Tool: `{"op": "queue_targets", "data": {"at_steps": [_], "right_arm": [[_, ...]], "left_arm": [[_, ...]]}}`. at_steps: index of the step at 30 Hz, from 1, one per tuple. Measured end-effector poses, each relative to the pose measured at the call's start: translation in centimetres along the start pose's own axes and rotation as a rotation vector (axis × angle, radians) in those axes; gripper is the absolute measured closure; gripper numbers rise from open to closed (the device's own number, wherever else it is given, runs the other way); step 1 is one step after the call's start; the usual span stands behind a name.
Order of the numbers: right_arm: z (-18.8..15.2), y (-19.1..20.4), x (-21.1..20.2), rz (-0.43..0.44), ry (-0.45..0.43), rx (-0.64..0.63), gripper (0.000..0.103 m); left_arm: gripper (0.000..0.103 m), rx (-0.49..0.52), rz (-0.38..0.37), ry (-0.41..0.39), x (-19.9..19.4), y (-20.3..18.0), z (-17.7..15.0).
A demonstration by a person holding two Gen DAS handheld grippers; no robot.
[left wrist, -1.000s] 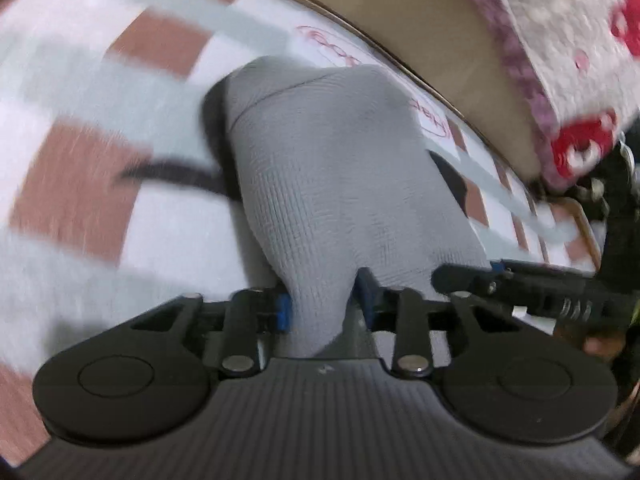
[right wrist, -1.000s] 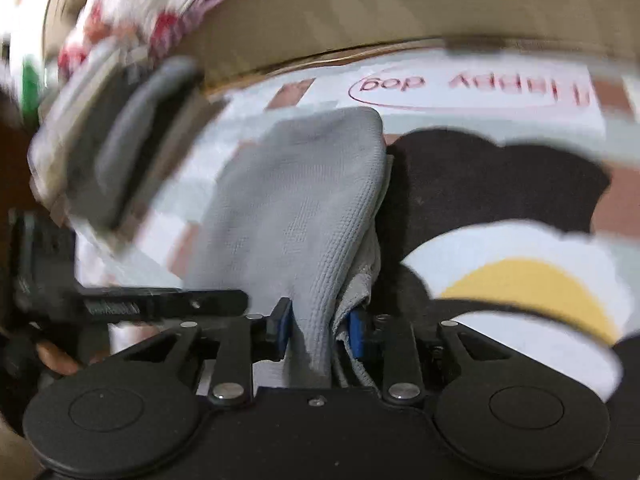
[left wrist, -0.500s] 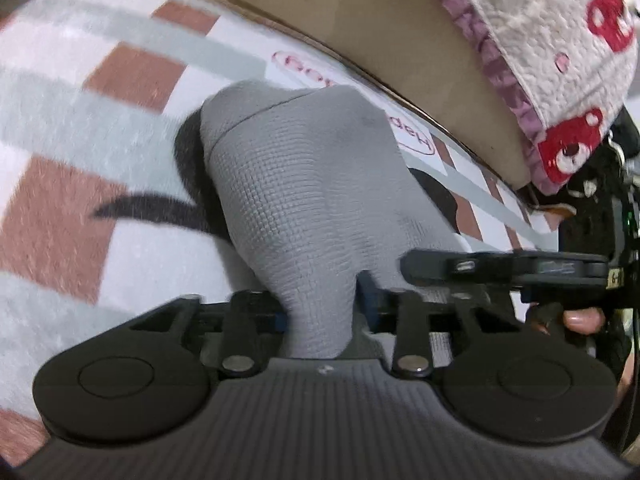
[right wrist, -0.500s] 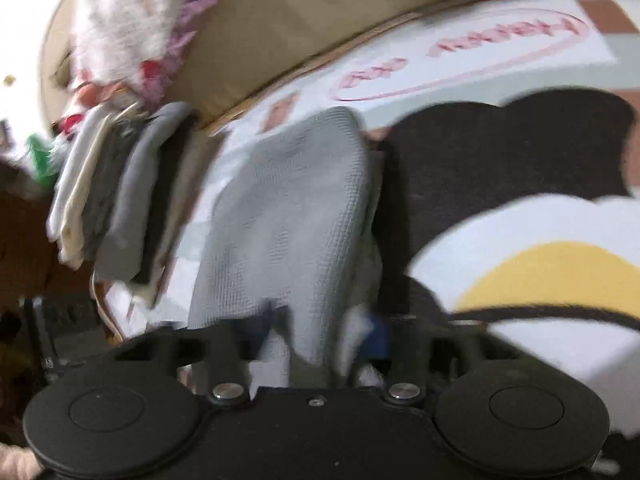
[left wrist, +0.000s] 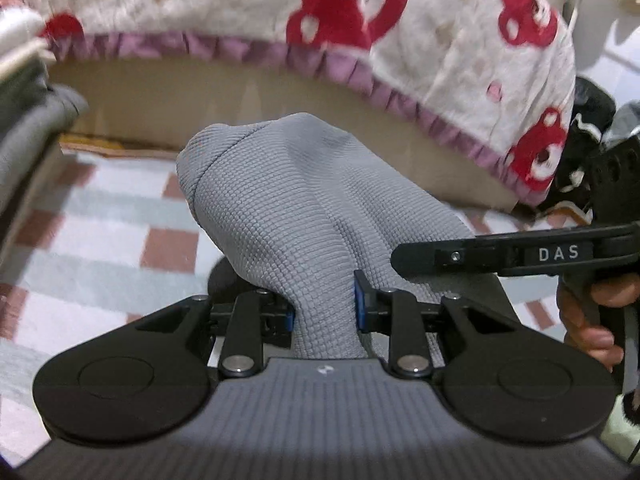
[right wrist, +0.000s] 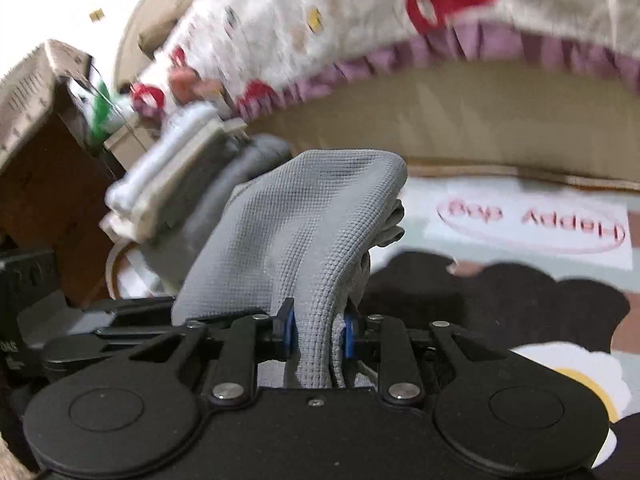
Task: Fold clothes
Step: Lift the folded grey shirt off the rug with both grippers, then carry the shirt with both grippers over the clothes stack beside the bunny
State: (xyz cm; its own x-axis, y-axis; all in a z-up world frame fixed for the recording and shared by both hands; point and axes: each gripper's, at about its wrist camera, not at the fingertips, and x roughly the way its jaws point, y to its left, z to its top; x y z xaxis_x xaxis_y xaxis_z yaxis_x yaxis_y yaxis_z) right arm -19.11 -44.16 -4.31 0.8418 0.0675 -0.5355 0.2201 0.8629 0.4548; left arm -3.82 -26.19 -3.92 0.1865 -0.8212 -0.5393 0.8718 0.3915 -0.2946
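Gray knit garment (left wrist: 304, 216) is pinched in both my claws: the left claw (left wrist: 324, 312) is clamped on one bunched end, the right claw (right wrist: 316, 332) on the other, so I hold it lifted above the checked blanket (left wrist: 100, 240). Beyond it I see a stack of folded clothes (right wrist: 188, 184) and a bear-print quilt (left wrist: 360, 20).

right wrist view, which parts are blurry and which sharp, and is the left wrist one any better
Right wrist view: the grey garment and right hand-held gripper are sharp, while the bear blanket and folded stack smear with motion blur. Left wrist view: crisper overall, the left hand-held gripper clear, blanket only mildly soft; fisheye bends the edges in both.
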Motion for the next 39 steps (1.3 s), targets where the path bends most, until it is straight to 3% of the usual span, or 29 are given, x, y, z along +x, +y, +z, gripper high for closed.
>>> {"op": "queue_targets", "data": {"at_steps": [4,11,19,23,27,34,37,39], "right_arm": [[2.1,3.5,-2.4,0.041,-0.055,-0.061,0.076],[6.4,9.2,-1.5,0.092,-0.079,-0.064,0.077],[13.3,19.0,2.0,0.185,-0.114,-0.187,0.077],[17.0,22.6,4.5,0.213,-0.145,-0.212,0.077],[20.1,24.1,8.1,0.247,-0.140,-0.169,0.077],[24.1,24.4,18.7,0.290,-0.102,-0.014,0.077],[24.4,23.0,24.3,0.293,-0.100,0.082,0.073],[24.0,21.6,28.1,0.289,-0.054,0.149,0.070]], "left_arm": [[0.078,0.043,0.024,-0.023,-3.6,-0.9,2.9],[0.078,0.145,0.143,-0.045,-9.2,0.0,7.4],[0.078,0.137,0.282,-0.097,-16.9,5.4,13.4],[0.078,0.130,0.294,-0.113,-19.0,9.5,17.4],[0.077,0.103,0.307,-0.091,-19.4,14.1,21.0],[0.077,-0.059,0.305,-0.008,-16.6,25.7,26.7],[0.072,-0.086,0.295,0.035,-13.5,31.5,27.3],[0.071,-0.118,0.334,0.081,-11.3,35.1,26.2]]}}
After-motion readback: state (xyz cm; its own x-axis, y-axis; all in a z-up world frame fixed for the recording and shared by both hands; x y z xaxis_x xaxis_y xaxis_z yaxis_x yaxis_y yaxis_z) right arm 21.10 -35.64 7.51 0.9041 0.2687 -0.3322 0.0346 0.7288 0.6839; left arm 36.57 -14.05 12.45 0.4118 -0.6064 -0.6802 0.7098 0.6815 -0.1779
